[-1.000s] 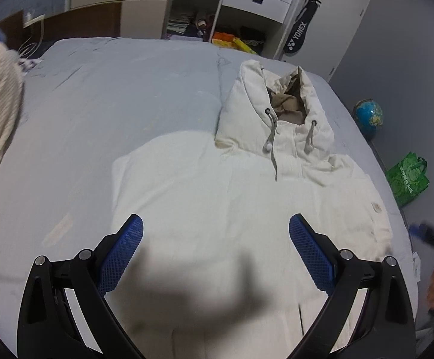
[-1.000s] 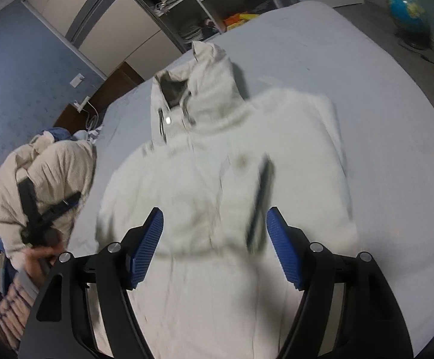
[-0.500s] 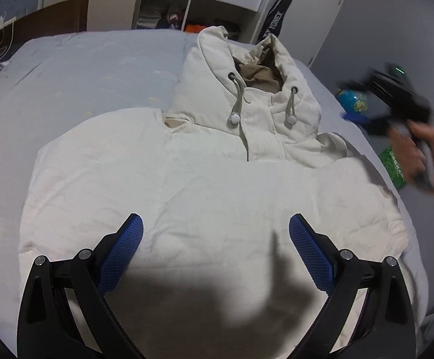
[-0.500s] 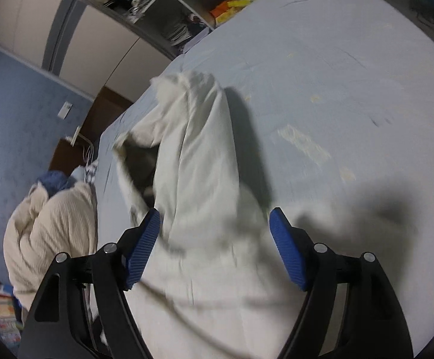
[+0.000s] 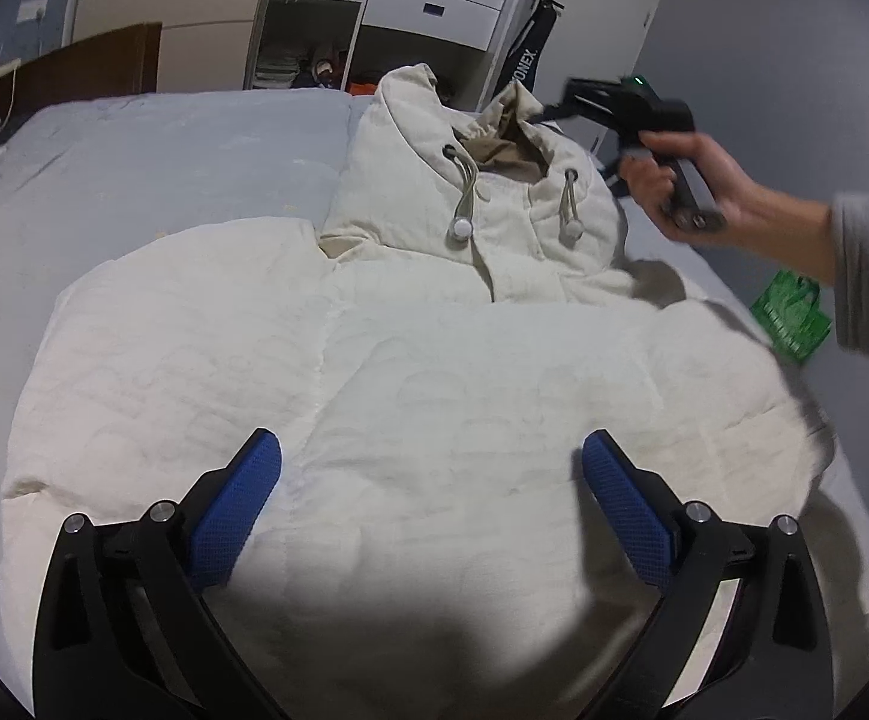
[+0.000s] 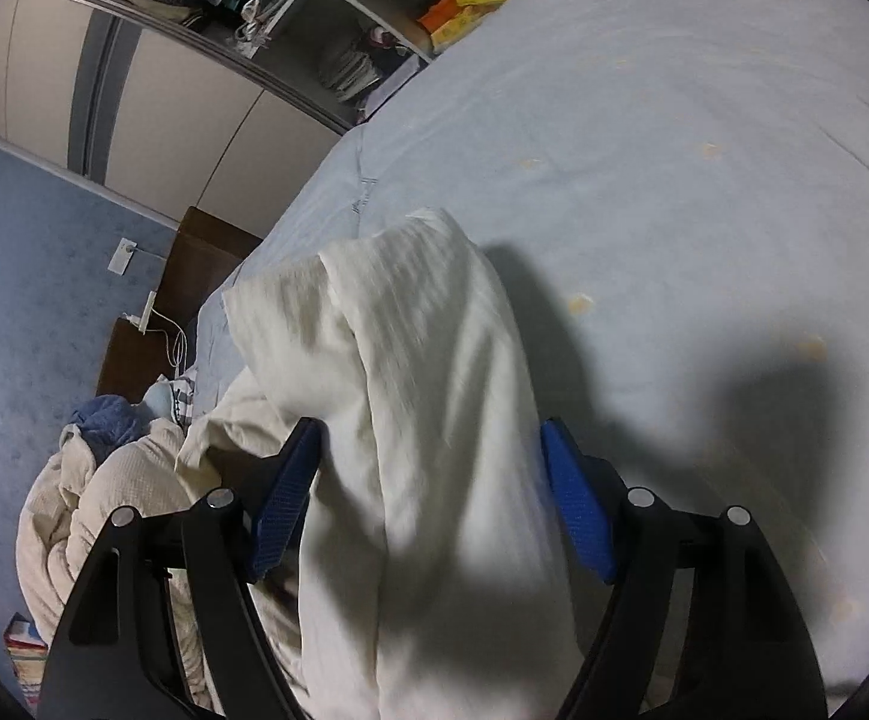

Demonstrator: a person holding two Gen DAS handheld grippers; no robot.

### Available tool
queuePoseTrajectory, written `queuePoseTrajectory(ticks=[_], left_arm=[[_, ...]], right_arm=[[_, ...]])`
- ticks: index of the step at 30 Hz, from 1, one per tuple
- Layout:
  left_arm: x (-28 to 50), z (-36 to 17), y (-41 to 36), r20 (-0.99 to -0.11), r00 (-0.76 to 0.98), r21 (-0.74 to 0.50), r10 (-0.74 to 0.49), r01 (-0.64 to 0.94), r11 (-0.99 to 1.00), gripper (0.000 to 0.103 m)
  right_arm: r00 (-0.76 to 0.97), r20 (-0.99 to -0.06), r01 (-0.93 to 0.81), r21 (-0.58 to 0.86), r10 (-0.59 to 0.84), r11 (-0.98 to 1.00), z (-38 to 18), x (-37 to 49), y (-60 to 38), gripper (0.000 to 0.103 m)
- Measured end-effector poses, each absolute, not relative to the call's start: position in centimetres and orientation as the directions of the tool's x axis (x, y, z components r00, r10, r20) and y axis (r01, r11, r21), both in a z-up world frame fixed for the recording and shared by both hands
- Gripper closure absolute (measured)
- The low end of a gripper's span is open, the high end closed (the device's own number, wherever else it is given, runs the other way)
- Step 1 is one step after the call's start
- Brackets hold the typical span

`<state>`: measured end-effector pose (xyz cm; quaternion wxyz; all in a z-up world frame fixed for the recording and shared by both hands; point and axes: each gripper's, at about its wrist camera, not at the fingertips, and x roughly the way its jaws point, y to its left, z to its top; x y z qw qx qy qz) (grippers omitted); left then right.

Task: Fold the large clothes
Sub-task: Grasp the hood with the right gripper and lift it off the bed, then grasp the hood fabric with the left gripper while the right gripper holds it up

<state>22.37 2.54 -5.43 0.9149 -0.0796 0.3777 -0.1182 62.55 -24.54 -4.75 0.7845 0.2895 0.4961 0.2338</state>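
Cream hooded jacket (image 5: 434,372) lies flat on our bed (image 5: 164,144); both grippers, left (image 5: 431,498) and right (image 6: 428,498), spread empty. We next pinch the far hood (image 6: 398,312) and fold it nearer.

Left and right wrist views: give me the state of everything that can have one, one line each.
Cream hooded jacket: spread flat, front up, on the bed.
Hood: standing up, open.
Left gripper: open, above the jacket.
Right gripper: open, hood between the jaws.
Drawers: shut.
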Motion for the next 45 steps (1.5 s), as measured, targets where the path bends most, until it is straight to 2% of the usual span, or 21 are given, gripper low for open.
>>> queuePoseTrajectory(ticks=[3,4,5,8,13,21,33,39,45], left_arm=[[22.4,-5.6,2.6,-0.668,0.691,-0.235,-0.276,0.156,0.959,0.007],[22.4,-5.7,2.6,-0.665,0.693,-0.240,-0.279,0.155,0.958,0.007],[22.4,-5.7,2.7,-0.664,0.694,-0.241,-0.278,0.154,0.958,0.007],[22.3,-5.7,2.5,-0.665,0.696,-0.233,-0.271,0.152,0.961,0.007],[22.2,-5.6,2.6,-0.660,0.698,-0.242,-0.276,0.150,0.959,0.007],[21.6,-4.4,3.9,-0.645,0.711,-0.295,-0.282,0.109,0.949,0.007],[17.5,0.9,9.0,-0.641,0.728,-0.384,-0.245,-0.028,0.923,0.007],[18.9,7.0,8.4,-0.618,0.756,-0.304,-0.218,0.026,0.952,0.007],[21.5,11.9,4.9,-0.595,0.776,-0.183,-0.211,0.126,0.975,0.007]], right_arm=[[0.388,-0.671,-0.088,0.656,0.632,0.750,-5.4,63.6,-23.4,0.052],[0.389,-0.670,-0.095,0.653,0.632,0.751,-5.6,63.6,-23.0,0.070],[0.397,-0.664,-0.116,0.649,0.634,0.752,-5.4,63.4,-22.7,0.078],[0.444,-0.640,-0.203,0.610,0.627,0.766,-3.8,61.9,-21.7,0.084],[0.481,-0.602,-0.290,0.577,0.638,0.763,-0.3,58.4,-20.9,0.086],[0.485,-0.572,-0.484,0.455,0.661,0.748,5.2,47.1,-19.7,0.086],[0.482,-0.606,-0.596,0.302,0.633,0.744,3.4,33.8,-21.3,0.086],[0.517,-0.637,-0.631,0.167,0.572,0.757,1.3,29.0,-21.8,0.086],[0.535,-0.653,-0.640,0.100,0.535,0.762,-0.5,27.0,-23.2,0.086]])
